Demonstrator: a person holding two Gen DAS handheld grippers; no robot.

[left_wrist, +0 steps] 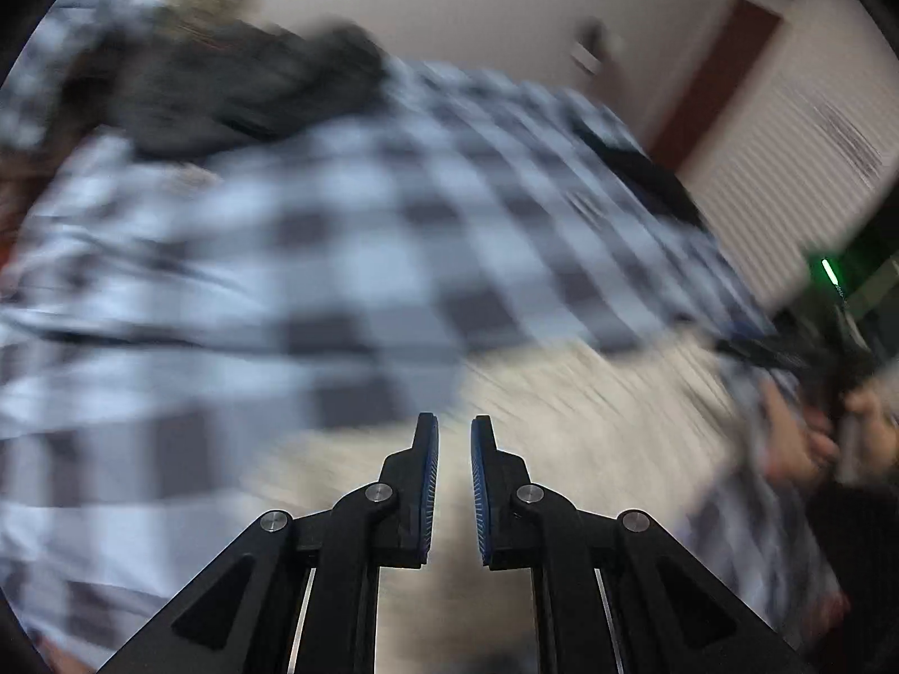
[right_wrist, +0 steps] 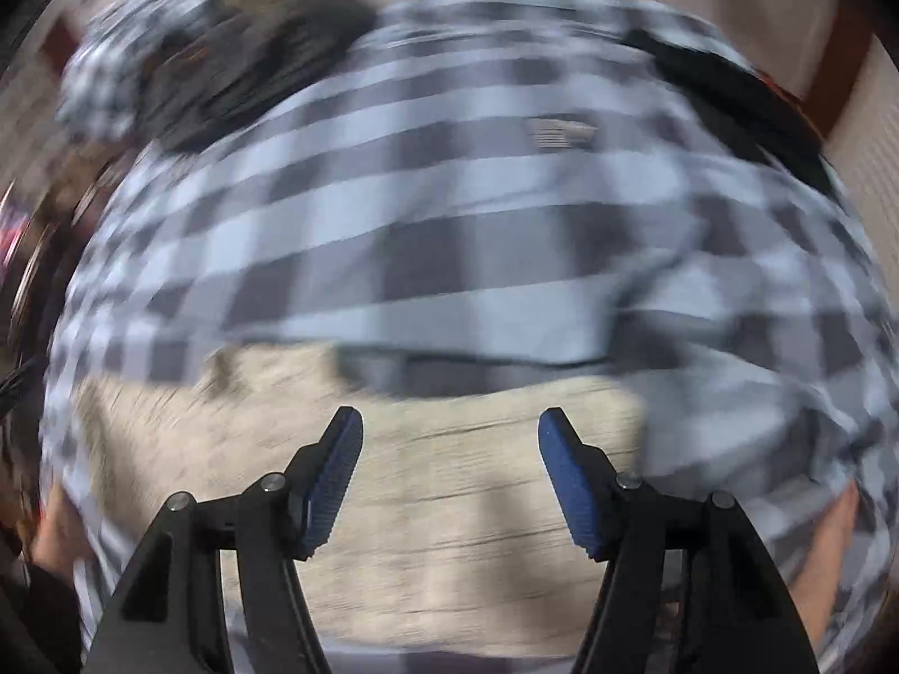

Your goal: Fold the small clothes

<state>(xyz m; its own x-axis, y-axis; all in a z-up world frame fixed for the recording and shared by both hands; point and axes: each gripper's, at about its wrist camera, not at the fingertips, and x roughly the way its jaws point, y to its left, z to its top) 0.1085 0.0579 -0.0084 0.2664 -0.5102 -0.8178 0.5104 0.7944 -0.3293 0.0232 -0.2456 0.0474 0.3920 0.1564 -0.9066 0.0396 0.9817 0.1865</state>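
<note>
A cream, ribbed small garment (right_wrist: 449,505) lies flat on a bed covered with a blue, white and grey chequered sheet (right_wrist: 449,213). My right gripper (right_wrist: 449,432) hovers over the garment, open, with nothing between its blue pads. In the left wrist view the same cream garment (left_wrist: 590,393) lies under and ahead of my left gripper (left_wrist: 454,438). Its pads stand almost together and nothing is held. Both views are blurred by motion.
A heap of dark clothes (left_wrist: 225,90) lies at the far left of the bed, also the dark heap (right_wrist: 247,56). A black item (right_wrist: 730,84) lies at the far right edge. A hand (left_wrist: 798,438) shows at the right. Pale walls stand behind.
</note>
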